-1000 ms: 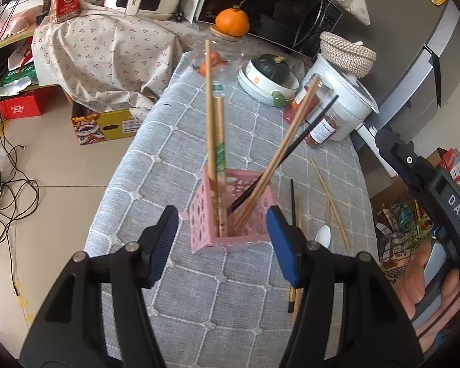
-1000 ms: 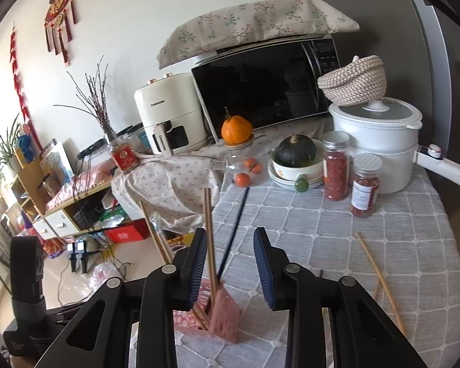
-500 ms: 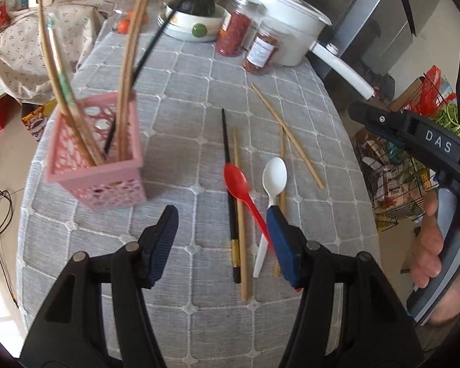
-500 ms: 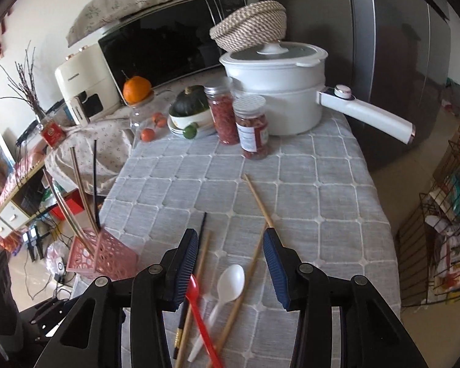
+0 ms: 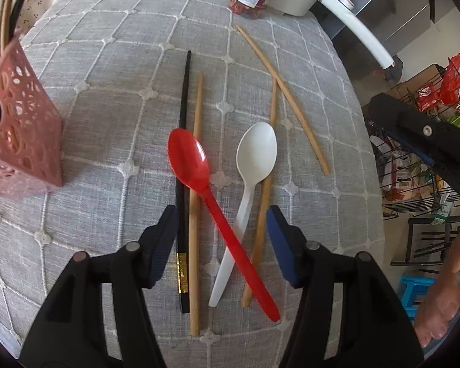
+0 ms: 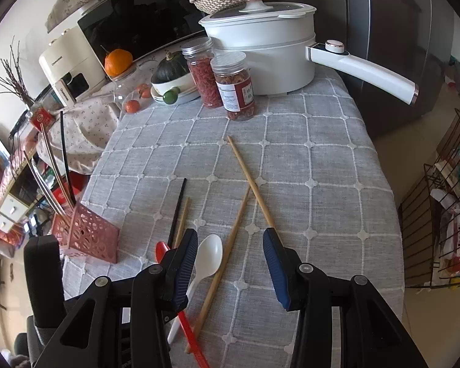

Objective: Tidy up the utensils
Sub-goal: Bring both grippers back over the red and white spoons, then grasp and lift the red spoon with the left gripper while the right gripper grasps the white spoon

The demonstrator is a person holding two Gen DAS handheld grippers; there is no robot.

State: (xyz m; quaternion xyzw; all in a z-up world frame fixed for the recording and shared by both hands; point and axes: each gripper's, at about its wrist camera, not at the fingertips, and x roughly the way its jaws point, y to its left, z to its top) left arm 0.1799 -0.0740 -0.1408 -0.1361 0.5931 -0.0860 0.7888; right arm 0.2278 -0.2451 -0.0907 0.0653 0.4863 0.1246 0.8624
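On the grey checked cloth lie a red spoon (image 5: 188, 156), a white spoon (image 5: 257, 150), a black chopstick (image 5: 184, 98) and several wooden chopsticks (image 5: 286, 101). My left gripper (image 5: 220, 214) hovers over their handles, jaws closing a little with the utensils between them and no pad pressing on any. The pink lattice basket (image 5: 21, 122) with upright chopsticks stands at the left. In the right wrist view my right gripper (image 6: 230, 236) is open above a wooden chopstick (image 6: 234, 230), beside the white spoon (image 6: 210, 254) and red spoon (image 6: 162, 250). The basket (image 6: 89, 239) is at its left.
A white pot (image 6: 260, 49) with a long handle, two jars (image 6: 236, 89) and a bowl with a squash (image 6: 171, 70) crowd the table's far end. The table edge drops off at the right toward a wire rack (image 6: 444, 214). A hand (image 5: 438, 291) holds the other gripper.
Both views swung from the pink basket down onto the loose utensils, now close under the fingers. The right jaws stand wider than a second ago.
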